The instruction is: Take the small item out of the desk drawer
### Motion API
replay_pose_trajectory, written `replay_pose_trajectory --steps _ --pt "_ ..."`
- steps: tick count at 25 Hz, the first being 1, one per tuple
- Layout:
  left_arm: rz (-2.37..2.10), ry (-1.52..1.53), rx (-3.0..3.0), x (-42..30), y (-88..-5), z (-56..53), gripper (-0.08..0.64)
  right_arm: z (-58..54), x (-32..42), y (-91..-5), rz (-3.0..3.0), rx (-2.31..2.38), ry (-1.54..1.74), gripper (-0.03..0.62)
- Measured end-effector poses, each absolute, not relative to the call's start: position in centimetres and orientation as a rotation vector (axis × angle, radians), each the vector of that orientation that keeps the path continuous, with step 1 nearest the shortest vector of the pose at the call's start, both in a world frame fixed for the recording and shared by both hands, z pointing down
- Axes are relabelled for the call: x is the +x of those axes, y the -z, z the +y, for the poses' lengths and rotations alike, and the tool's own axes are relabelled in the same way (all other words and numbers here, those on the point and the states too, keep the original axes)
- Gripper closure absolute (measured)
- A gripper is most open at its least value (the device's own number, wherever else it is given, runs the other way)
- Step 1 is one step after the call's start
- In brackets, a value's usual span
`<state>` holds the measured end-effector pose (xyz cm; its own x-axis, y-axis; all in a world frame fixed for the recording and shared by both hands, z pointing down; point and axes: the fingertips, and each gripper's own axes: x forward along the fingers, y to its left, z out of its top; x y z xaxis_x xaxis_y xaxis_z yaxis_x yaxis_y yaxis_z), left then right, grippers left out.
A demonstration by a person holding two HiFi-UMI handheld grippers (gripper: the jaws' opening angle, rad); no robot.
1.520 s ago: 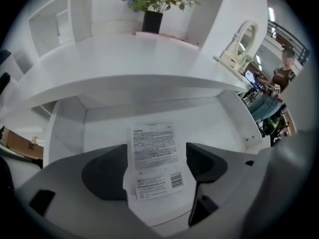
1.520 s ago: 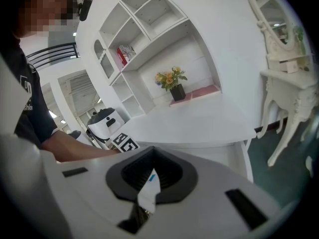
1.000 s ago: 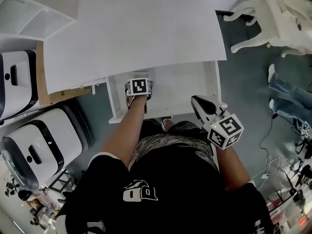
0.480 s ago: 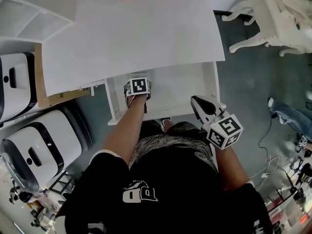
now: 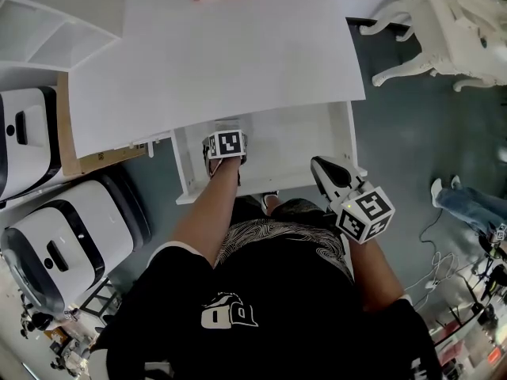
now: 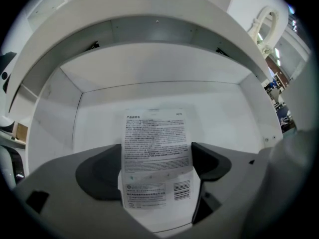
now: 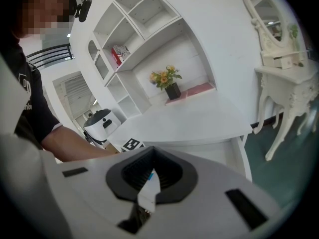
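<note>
The white desk drawer stands pulled out under the desk top. My left gripper reaches down into its left half, its marker cube hiding the jaws from the head view. In the left gripper view, a small flat white packet with black print and a barcode sits between the two dark pads, and the left gripper is shut on it above the drawer floor. My right gripper hangs outside the drawer at its front right corner. The right gripper is shut and holds nothing.
Two white-and-black machines stand on the floor at the left, beside a cardboard sheet. An ornate white table is at the upper right. A person's jeans leg and cables lie at the right.
My left gripper has drawn slightly back toward the drawer's front. The person's legs at the right have shifted toward the frame's edge. The right gripper has stayed put.
</note>
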<state>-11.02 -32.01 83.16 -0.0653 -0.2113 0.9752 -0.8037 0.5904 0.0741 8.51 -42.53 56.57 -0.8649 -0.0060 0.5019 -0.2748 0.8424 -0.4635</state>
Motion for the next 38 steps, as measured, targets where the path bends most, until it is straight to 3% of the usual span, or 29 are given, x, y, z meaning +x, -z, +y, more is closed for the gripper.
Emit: replay_pose_trajectory --steps 20,38 --pt "-1.501 -0.621 0.933 -10.5 -82.3 -30.9 0.135 -41.9 8.3 -54.0 -2.583 0.185 -0.661 0.583" --pt "-1.574 -0.461 1.14 -9.9 -72.3 -29.3 0.135 -38.2 5.2 -49.3 -2.705 0.029 -0.571 0.583"
